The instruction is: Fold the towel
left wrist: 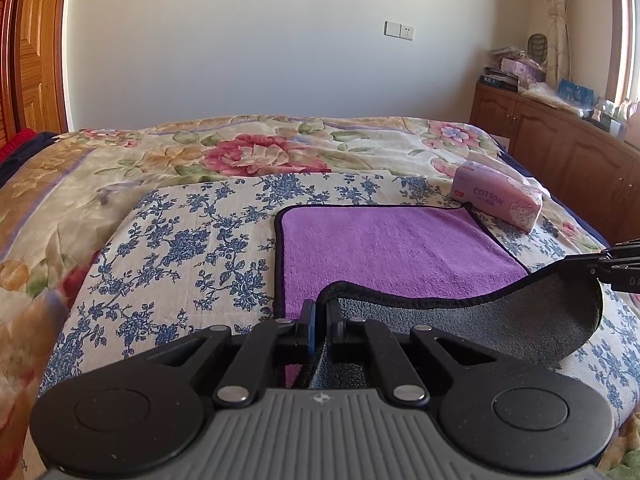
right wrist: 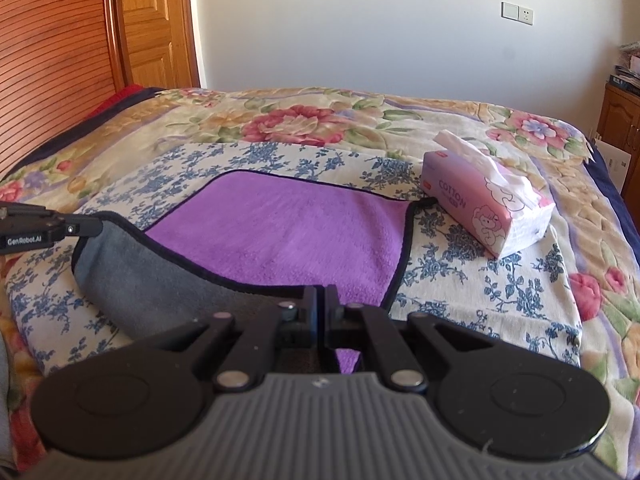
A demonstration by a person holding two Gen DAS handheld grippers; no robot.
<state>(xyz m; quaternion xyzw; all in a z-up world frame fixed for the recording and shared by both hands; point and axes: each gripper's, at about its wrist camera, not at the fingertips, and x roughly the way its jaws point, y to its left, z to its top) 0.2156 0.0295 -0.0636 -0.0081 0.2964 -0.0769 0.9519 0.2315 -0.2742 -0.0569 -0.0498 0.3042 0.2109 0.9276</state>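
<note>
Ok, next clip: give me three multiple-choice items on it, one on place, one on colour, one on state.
1. Where is the pink tissue pack?
A. beyond the towel's far right corner
B. on the wooden cabinet
C. under the towel

2. What colour is the lifted underside of the purple, black-edged towel?
A. white
B. grey
C. red

3. How does the left gripper stand?
A. wide open
B. lying on the bed
C. shut on the towel's near edge

Key: 1 A, it sits on the blue-flowered cloth there; 2 B, the raised flap shows grey; 3 C, fabric is pinched between its fingers.
</note>
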